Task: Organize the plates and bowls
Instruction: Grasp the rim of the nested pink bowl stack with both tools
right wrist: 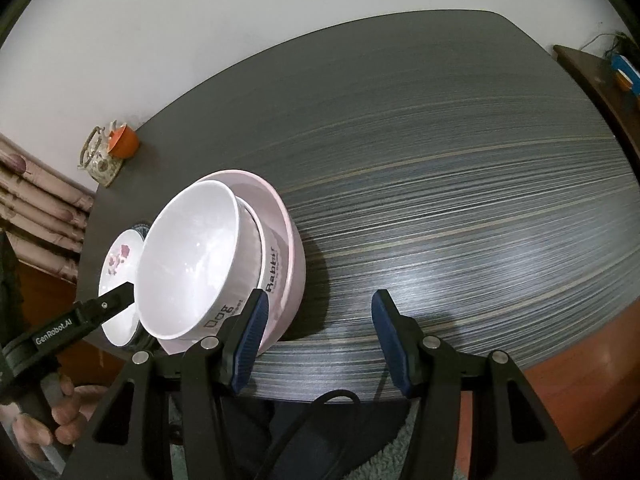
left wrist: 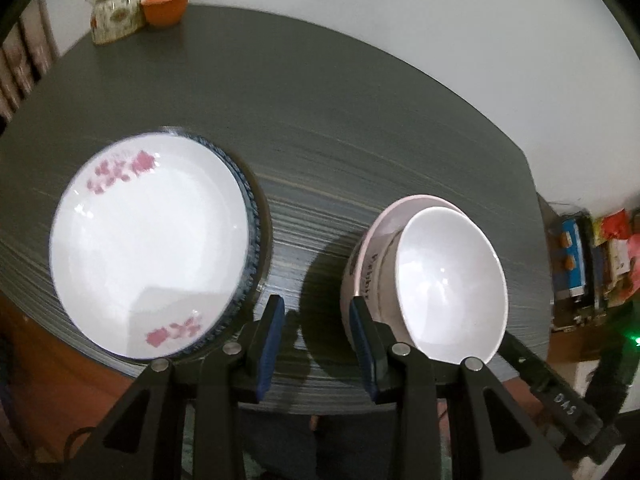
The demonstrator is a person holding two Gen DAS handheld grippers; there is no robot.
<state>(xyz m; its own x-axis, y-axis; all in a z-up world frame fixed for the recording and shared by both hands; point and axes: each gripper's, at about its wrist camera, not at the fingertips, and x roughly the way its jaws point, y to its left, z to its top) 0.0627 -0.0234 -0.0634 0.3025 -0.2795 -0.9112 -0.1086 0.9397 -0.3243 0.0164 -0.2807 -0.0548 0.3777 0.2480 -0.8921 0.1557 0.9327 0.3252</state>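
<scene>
- left wrist view: the left gripper (left wrist: 318,332) is hanging over the near edge of the dark table (left wrist: 340,128), its jaws parted narrowly with only bare tabletop between the pads, gripping nothing.
- the flowered plate (left wrist: 148,248) is sitting to its left on a blue-rimmed plate (left wrist: 250,216), the two already stacked; the rims look slightly blurred, so how squarely they are nesting is hard to say.
- to its right the white bowl (left wrist: 448,284) is leaning inside a lettered bowl (left wrist: 376,276), which is resting in the pink bowl (left wrist: 412,202); the right finger is standing just beside that stack.
- a glass teapot (left wrist: 116,12) and an orange cup (left wrist: 166,4) are waiting at the far corner.
- right wrist view: the right gripper (right wrist: 316,328) is standing moderately open over bare table, holding nothing, its left finger just beside the pink bowl (right wrist: 288,248).
- the white bowl (right wrist: 188,268) is tilting toward the table's near edge, and the left gripper (right wrist: 116,296) is reaching in beside it over the flowered plate (right wrist: 118,264), held by a hand (right wrist: 52,416).
- risk: the bowl stack is sitting close to the edge, so a sideways nudge from either finger could be tipping the leaning white bowl out or shoving the stack off.
- risk: a narrow pinch on a slick glazed rim may be slipping.
</scene>
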